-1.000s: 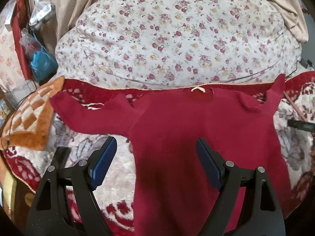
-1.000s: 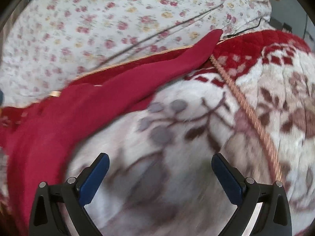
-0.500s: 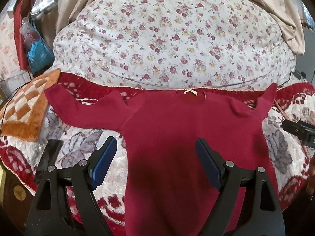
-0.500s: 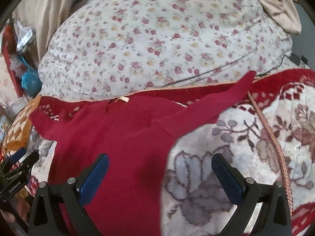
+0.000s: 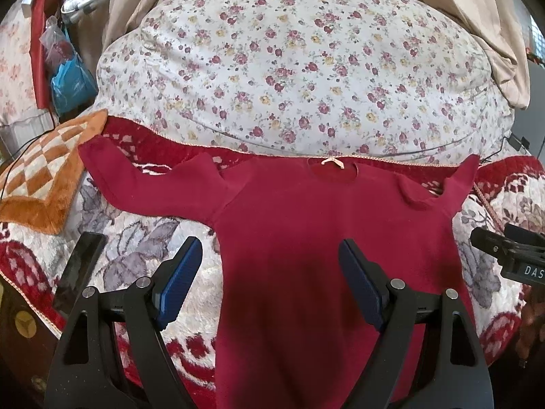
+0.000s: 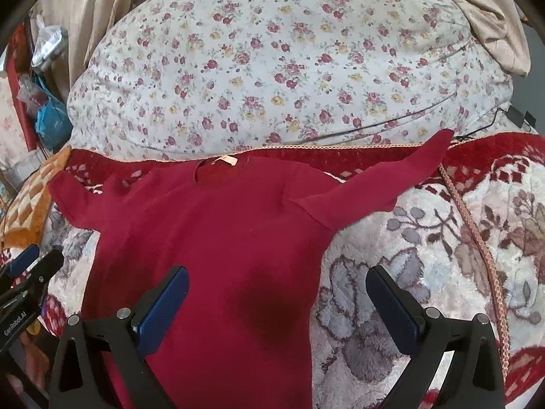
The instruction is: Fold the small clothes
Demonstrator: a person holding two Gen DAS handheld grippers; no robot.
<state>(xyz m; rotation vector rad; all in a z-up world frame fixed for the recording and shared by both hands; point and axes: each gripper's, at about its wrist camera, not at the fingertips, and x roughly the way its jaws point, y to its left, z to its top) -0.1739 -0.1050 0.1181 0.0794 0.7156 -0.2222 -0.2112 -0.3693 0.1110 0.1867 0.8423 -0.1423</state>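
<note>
A dark red long-sleeved top (image 5: 306, 225) lies spread flat on a plush red-and-white flowered blanket (image 5: 136, 245), neckline away from me and both sleeves stretched outward. My left gripper (image 5: 269, 283) hovers open over the lower left part of the top, nothing between its blue pads. My right gripper (image 6: 276, 303) is open above the top's (image 6: 218, 225) right edge, its right finger over bare blanket (image 6: 425, 238). The right sleeve (image 6: 385, 184) points up to the right. Each gripper shows at the edge of the other's view.
A big flowered quilt (image 5: 299, 64) bulges behind the top. An orange checked cushion (image 5: 44, 177) and a dark phone (image 5: 80, 269) lie at the left. Bags (image 5: 68, 75) hang at far left, beige cloth (image 5: 487, 34) at the upper right. A cable (image 6: 477, 133) runs at the right.
Both cameras have pulled back and risen, so the whole top now shows. The right view swung left from the sleeve toward the body. Both grippers stayed open.
</note>
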